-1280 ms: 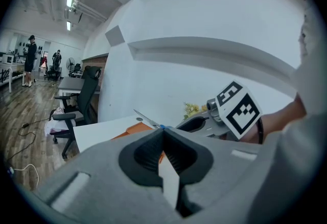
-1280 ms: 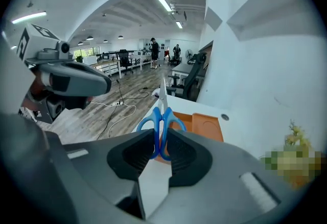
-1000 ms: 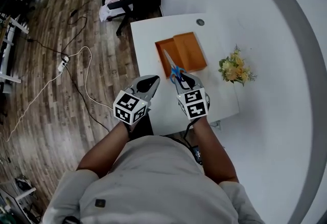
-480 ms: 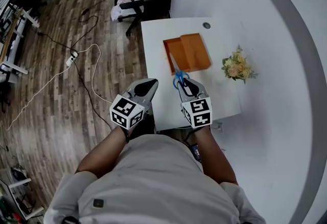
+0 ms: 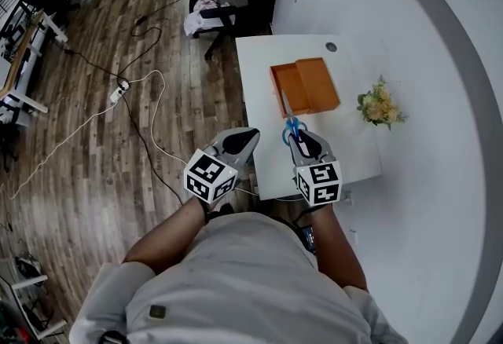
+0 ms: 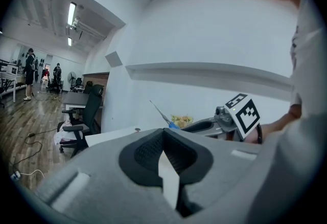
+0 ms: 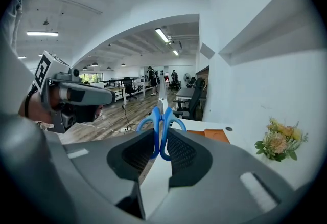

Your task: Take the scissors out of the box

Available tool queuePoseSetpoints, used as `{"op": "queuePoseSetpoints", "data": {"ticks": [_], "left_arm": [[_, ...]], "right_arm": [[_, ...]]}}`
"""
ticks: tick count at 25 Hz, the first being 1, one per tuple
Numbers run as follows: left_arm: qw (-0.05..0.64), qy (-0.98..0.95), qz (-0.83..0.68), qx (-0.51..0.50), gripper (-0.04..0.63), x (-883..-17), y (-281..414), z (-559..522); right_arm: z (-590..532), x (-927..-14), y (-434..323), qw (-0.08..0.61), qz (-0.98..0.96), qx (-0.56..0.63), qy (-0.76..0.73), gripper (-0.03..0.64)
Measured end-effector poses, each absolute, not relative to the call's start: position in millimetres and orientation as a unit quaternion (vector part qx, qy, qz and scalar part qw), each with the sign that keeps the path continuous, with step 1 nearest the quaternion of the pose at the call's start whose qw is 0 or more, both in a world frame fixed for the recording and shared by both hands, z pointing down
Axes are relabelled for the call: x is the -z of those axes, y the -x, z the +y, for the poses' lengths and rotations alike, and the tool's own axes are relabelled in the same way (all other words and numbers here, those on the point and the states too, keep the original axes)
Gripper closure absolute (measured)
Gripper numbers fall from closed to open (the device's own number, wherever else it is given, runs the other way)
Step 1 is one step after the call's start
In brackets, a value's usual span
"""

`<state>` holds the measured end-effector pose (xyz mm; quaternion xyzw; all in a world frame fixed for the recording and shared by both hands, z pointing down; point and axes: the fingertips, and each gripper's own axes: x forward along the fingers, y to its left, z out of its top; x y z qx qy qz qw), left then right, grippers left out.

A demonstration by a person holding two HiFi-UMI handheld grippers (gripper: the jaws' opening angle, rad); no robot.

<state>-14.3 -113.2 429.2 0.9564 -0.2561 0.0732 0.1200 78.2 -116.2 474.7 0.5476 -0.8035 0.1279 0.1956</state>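
Scissors point(image 5: 291, 122) already clear of box point(image 5: 313, 85), pinched at the handles by right gripper point(image 5: 299, 138) over counter point(image 5: 259, 99); left gripper point(image 5: 243, 139) pressed together, empty; task looks basically done.

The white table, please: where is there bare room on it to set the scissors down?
The widest bare patch of the table is the strip between the orange box and its left edge. A narrower one lies between the box and the flowers. The near side is crowded: the right claw holds the scissors there.
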Motion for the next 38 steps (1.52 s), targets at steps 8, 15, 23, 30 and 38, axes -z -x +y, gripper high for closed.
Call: {"op": "queuePoseSetpoints", "data": {"ticks": [8,15,23,30,38], "left_arm": [[0.124,-0.960,-0.239,-0.072,0.592,-429,76,-84],[0.121,-0.965,-0.224,-0.061,0.592,-428,91,-63],[0.119,-0.966,-0.223,-0.050,0.592,-423,70,-35],[0.123,-0.963,-0.237,-0.049,0.592,-424,35,4],[0.125,-0.959,-0.248,-0.055,0.592,-429,-4,55]], "right_arm": [[-87,-463,-33,0.188,-0.790,-0.123,-0.571,0.522],[-59,-458,-23,0.183,-0.788,-0.122,-0.575,0.521],[-25,-452,-40,0.185,-0.804,-0.110,-0.554,0.520],[22,-447,-73,0.178,-0.818,-0.104,-0.537,0.520],[81,-447,-109,0.168,-0.832,-0.097,-0.520,0.518]]}}
